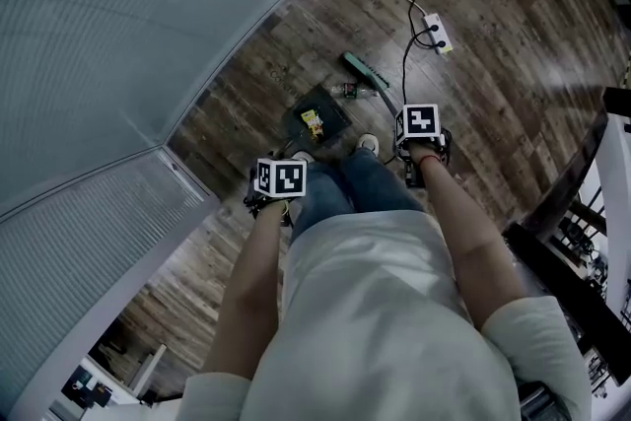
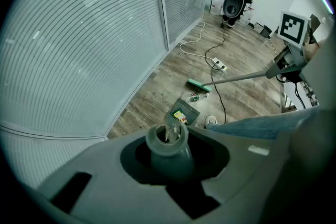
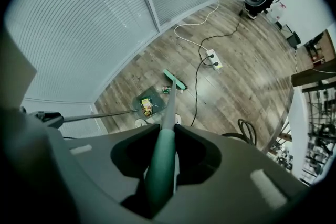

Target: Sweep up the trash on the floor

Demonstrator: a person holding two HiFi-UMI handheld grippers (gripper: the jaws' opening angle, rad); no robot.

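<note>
**A:** Where's the trash?

**B:** A small clear plastic bottle (image 1: pixel 348 91) lies on the dark wooden floor (image 1: pixel 493 104), just beside the green broom head (image 1: pixel 365 70). A yellow wrapper (image 1: pixel 313 122) already sits in the dark square dustpan (image 1: pixel 330 108).

**A:** And the grippers?

**B:** The right gripper (image 1: pixel 419 161) is clamped on the broom's green-sleeved handle (image 3: pixel 160 165). The left gripper (image 1: pixel 273 202) is closed round the dustpan's grey upright handle (image 2: pixel 168 147). That probably steadies the pan near the feet, ready to catch the bottle.

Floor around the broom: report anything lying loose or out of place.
A small bottle lies on the floor beside the broom head, outside the dustpan, which already holds a yellow wrapper. Beyond it, a power strip and its cords trail loose across the floor.
</note>
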